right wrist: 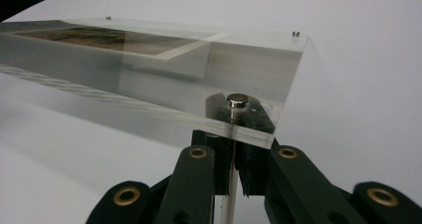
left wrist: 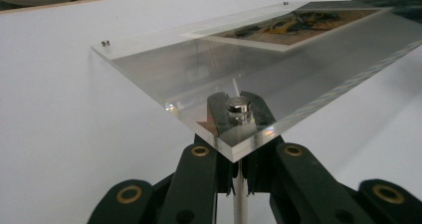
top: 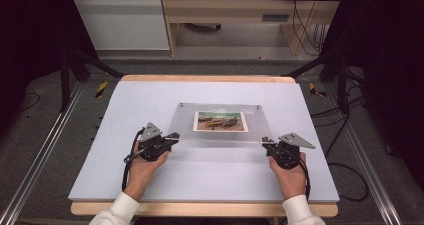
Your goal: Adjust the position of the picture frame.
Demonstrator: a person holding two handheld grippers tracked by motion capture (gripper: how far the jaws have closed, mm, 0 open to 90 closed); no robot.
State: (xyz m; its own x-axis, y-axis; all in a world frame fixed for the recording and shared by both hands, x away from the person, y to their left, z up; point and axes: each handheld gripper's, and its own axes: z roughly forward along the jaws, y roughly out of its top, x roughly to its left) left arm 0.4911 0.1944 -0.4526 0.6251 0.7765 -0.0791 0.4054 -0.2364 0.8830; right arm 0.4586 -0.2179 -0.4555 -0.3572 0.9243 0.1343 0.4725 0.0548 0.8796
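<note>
Item: clear acrylic frame (top: 220, 125). I hold each near corner's metal stud pinched, left gripper (left wrist: 238, 129), right gripper (right wrist: 234, 134), keeping the near edge raised.

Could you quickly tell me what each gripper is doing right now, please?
Left gripper: shut on the near left corner of the clear acrylic frame.
Right gripper: shut on the frame's near right corner.

Both forearms reach forward; the left gripper (top: 172, 137) and the right gripper (top: 266, 143) have jaws closed, pointing inward toward each other.
</note>
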